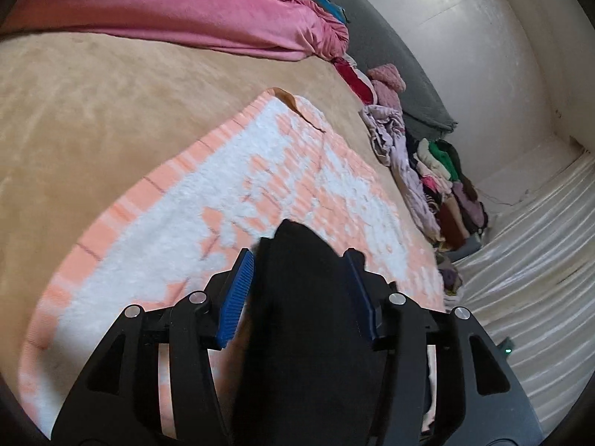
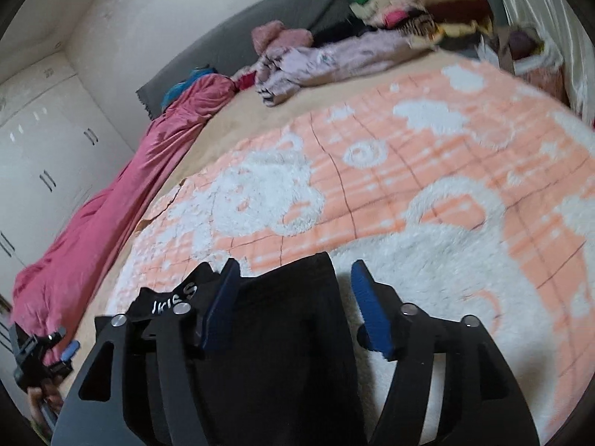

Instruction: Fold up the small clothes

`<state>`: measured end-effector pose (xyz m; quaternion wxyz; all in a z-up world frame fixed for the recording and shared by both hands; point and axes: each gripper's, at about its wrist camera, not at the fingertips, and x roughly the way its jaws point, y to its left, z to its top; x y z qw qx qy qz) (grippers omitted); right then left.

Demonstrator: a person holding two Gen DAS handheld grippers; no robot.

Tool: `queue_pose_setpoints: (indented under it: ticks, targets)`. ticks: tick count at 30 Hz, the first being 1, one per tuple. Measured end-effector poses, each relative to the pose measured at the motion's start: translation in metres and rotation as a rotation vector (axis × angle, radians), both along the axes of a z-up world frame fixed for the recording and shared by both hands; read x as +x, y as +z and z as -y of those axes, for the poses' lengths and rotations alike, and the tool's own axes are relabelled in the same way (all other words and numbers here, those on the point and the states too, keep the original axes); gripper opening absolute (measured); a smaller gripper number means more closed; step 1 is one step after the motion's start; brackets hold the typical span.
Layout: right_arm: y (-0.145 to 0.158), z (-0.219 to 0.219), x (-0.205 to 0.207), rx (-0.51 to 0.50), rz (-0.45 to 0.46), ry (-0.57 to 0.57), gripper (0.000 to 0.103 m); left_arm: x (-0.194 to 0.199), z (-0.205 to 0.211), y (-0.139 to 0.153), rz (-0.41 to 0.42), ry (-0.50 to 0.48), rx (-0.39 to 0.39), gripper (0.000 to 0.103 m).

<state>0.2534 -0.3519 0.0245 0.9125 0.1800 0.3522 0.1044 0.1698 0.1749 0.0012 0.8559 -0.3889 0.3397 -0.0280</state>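
Observation:
A black garment [image 1: 308,319] lies on the orange and white blanket [image 1: 208,193]. In the left wrist view it fills the gap between the blue pads [image 1: 238,297] of my left gripper [image 1: 297,256], which stands wide open around it. In the right wrist view the black garment [image 2: 275,338], with white lettering near its left edge, lies between the open fingers [image 2: 370,319] of my right gripper [image 2: 292,271]. The blanket [image 2: 427,193] spreads ahead. My left gripper also shows at the lower left of the right wrist view [image 2: 67,351].
A pink cover [image 1: 178,11] lies along the far side of the tan bed [image 1: 74,111]. A heap of mixed clothes [image 1: 438,182] sits at the bed's right edge by a grey headboard [image 1: 390,55]. White wardrobe doors [image 2: 41,141] stand to the left.

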Motion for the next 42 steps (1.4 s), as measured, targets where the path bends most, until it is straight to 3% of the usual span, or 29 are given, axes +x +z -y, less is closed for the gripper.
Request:
queue_pose_setpoints:
  ticks: [3,7,13,17,21,22,24,25,26,28,30,31,34,38,42]
  targets:
    - [0.004,-0.008,-0.01,-0.08,0.027,0.013,0.067,-0.006,0.005,-0.001,-0.011,-0.012,0.063,0.043]
    - [-0.002,-0.02,-0.009,-0.201,-0.006,0.019,0.069,-0.004,0.016,-0.004,-0.018,-0.061,0.151,0.05]
    - [-0.012,-0.033,0.012,-0.273,-0.051,0.032,0.069,0.02,0.042,0.0,-0.025,-0.148,0.368,0.058]
    - [-0.025,-0.047,0.035,-0.357,-0.103,0.061,0.069,0.052,0.056,-0.001,-0.077,-0.183,0.549,0.064]
    - [-0.035,-0.051,0.05,-0.403,-0.122,0.078,0.068,0.068,0.049,-0.009,-0.066,-0.196,0.453,0.064]
    - [-0.038,-0.051,0.052,-0.398,-0.134,0.078,0.068,0.069,0.051,-0.012,-0.055,-0.201,0.456,0.061]
    - [-0.042,-0.051,0.052,-0.396,-0.138,0.07,0.067,0.065,0.055,-0.021,-0.036,-0.194,0.515,0.037]
    - [-0.044,-0.051,0.05,-0.393,-0.134,0.067,0.062,0.063,0.056,-0.027,-0.022,-0.19,0.532,0.02]
    - [-0.044,-0.052,0.048,-0.385,-0.125,0.067,0.056,0.06,0.057,-0.032,-0.012,-0.195,0.534,0.015]
    - [-0.042,-0.055,0.045,-0.394,-0.105,0.056,0.034,0.058,0.059,-0.033,0.009,-0.197,0.539,0.009]
    - [-0.038,-0.057,0.041,-0.426,-0.09,0.039,0.019,0.051,0.061,-0.023,0.057,-0.198,0.553,0.006]
    - [-0.037,-0.056,0.04,-0.42,-0.091,0.034,0.016,0.048,0.064,-0.019,0.078,-0.201,0.577,0.006]
    - [-0.026,-0.046,0.035,-0.363,-0.055,0.004,0.013,0.034,0.073,-0.01,0.151,-0.213,0.664,0.005]
    - [-0.014,-0.032,0.037,-0.274,-0.018,-0.023,0.013,0.032,0.065,0.007,0.224,-0.19,0.641,0.005]
    - [-0.027,-0.033,0.049,-0.283,-0.065,-0.042,0.013,0.047,0.056,-0.002,0.17,-0.199,0.612,0.005]
